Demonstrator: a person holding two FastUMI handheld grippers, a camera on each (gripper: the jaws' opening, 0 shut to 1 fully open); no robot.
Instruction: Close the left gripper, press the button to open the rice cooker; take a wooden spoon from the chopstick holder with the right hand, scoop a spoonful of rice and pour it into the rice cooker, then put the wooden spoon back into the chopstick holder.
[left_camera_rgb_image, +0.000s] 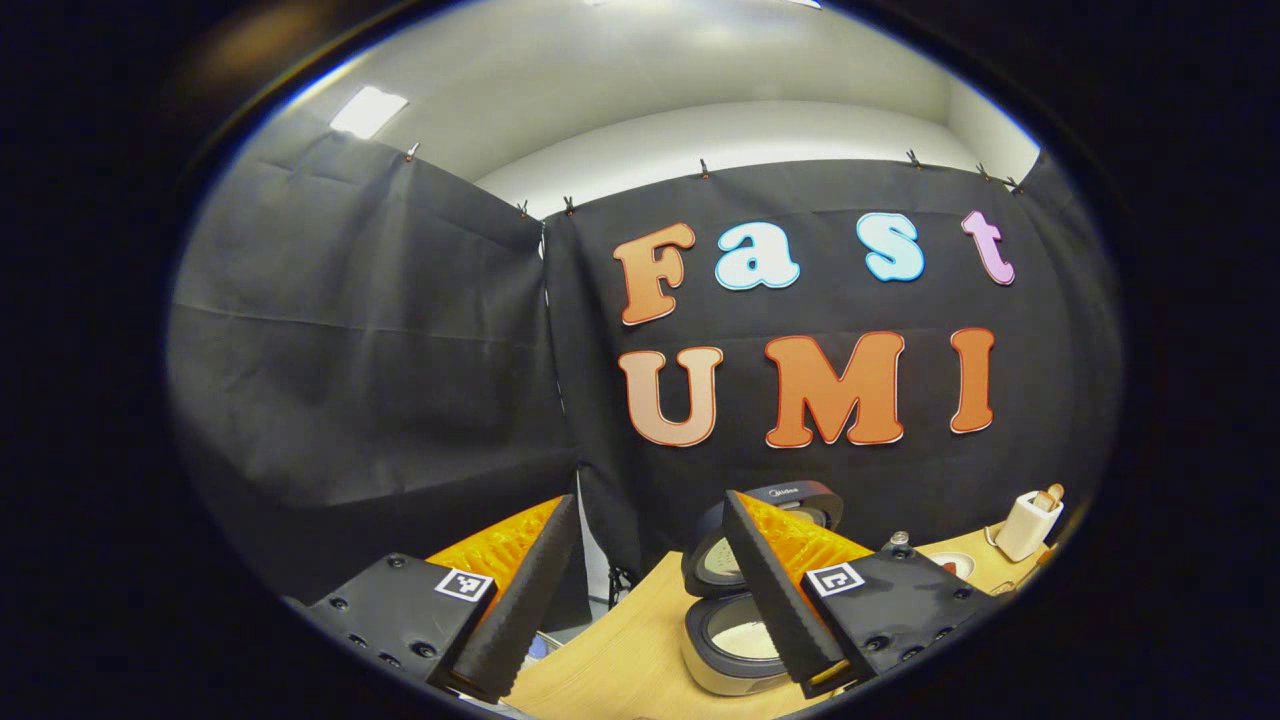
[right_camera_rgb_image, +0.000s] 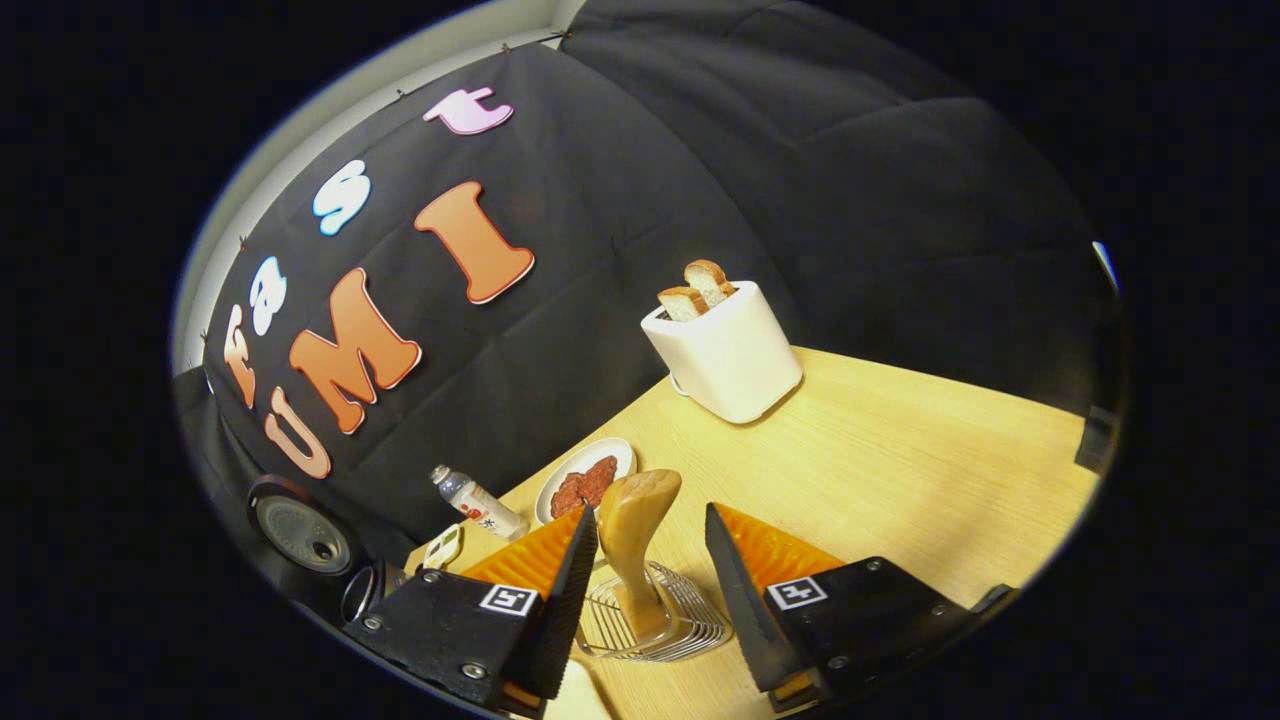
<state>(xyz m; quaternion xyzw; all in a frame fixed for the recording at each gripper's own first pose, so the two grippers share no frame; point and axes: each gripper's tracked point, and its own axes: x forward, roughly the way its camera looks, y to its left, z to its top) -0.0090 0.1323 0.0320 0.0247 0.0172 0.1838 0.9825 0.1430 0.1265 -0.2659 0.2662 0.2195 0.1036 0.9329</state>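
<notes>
Cooker (left_camera_rgb_image: 745, 600) at lower centre of the left gripper view stands open. Right gripper (right_camera_rgb_image: 645, 560), jaws apart, straddles the spoon (right_camera_rgb_image: 635, 530) in the wire holder (right_camera_rgb_image: 655, 620), lower centre: spoon-taking step. Next: close on the handle, lift. Left gripper (left_camera_rgb_image: 640, 590) gapes empty

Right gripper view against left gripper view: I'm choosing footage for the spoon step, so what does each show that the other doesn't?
Right gripper view: the wooden spoon standing in the wire chopstick holder, between the fingers of the open right claw, plus a plate of red food.
Left gripper view: the open left claw, the cooker's inner pot and a ceiling light.
Both: the open rice cooker, the toaster with bread, and the wooden table.
</notes>
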